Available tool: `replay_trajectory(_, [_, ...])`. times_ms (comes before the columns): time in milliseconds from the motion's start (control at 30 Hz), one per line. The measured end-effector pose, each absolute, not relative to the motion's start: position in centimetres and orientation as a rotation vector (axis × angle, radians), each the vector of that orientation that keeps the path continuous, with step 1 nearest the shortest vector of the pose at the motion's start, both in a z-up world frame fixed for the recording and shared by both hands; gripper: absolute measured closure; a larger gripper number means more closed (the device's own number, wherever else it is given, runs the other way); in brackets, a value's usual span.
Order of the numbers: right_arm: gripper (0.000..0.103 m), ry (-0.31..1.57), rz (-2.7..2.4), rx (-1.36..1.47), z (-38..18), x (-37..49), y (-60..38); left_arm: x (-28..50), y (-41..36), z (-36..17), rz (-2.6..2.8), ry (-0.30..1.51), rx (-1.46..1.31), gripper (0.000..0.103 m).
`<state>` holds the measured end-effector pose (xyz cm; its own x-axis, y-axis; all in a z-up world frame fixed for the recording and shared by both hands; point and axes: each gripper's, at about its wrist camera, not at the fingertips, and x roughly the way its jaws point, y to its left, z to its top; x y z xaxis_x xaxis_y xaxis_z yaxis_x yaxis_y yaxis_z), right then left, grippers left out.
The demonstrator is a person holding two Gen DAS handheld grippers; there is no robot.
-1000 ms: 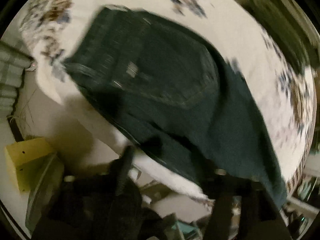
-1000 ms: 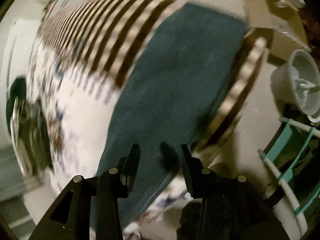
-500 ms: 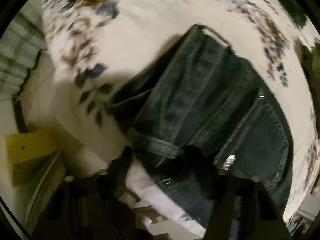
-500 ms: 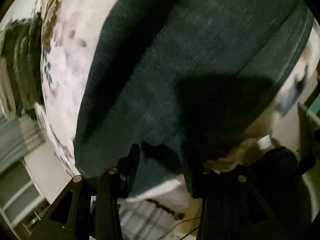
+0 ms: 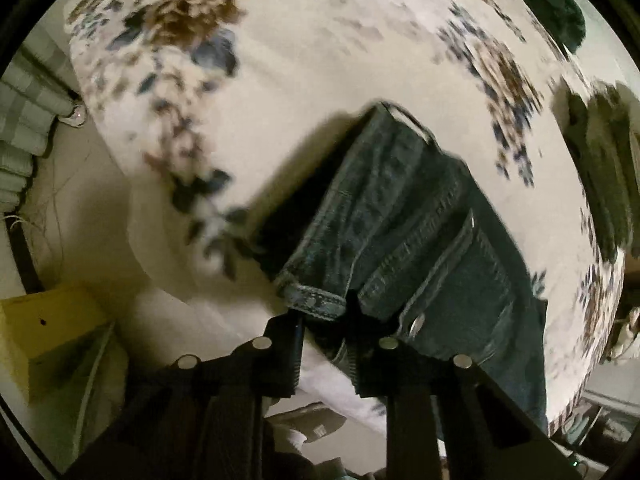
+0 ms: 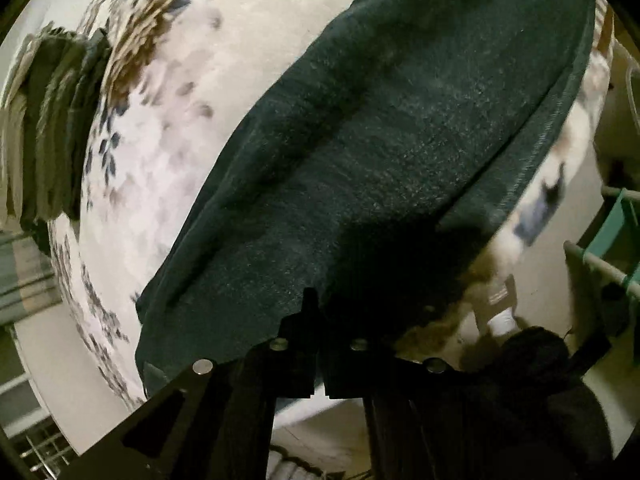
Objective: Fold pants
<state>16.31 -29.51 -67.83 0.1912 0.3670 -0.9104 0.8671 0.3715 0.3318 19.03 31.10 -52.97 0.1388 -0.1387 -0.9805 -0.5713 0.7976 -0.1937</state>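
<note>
Dark blue jeans (image 5: 404,240) lie on a floral bedsheet (image 5: 320,60). In the left wrist view the waistband and pocket end lifts off the sheet, and my left gripper (image 5: 326,316) is shut on the waistband edge near the bed's side. In the right wrist view the leg part of the jeans (image 6: 380,152) spreads flat across the bed. My right gripper (image 6: 320,320) is shut on the near edge of the leg fabric, fingers nearly together.
A pile of dark folded clothes (image 6: 52,128) sits on the bed, also showing in the left wrist view (image 5: 600,168). A yellow box (image 5: 48,332) stands on the floor left of the bed. A green and white rack (image 6: 612,240) stands to the right.
Both grippers moved in to the jeans' edges and closed on them. The left one now holds the raised waistband; the right one's fingers came together on the leg fabric.
</note>
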Motion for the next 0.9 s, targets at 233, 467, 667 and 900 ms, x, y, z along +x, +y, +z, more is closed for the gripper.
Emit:
replay_trajectory(233, [0.1,1.598,-0.463,1.109,-69.3,14.2,-28.6,18.8,27.9,-53.5,0.337,1.492,-0.612,0.085])
replay_trajectory(467, [0.05,1.663,-0.308,0.978,-65.0,18.2,-27.9,17.8,27.7,-50.6,0.355,1.464,-0.602,0.073])
replay_trajectory(667, [0.039,1.604,0.062,0.839,-63.1,30.2,-20.6,18.0,26.0,-48.7,0.396,1.393,-0.535,0.045])
replay_trajectory(900, [0.034,1.744,0.24,0.452,-69.4,42.3,-11.7,20.2,23.5,-51.3,0.344,1.405,-0.392,0.044])
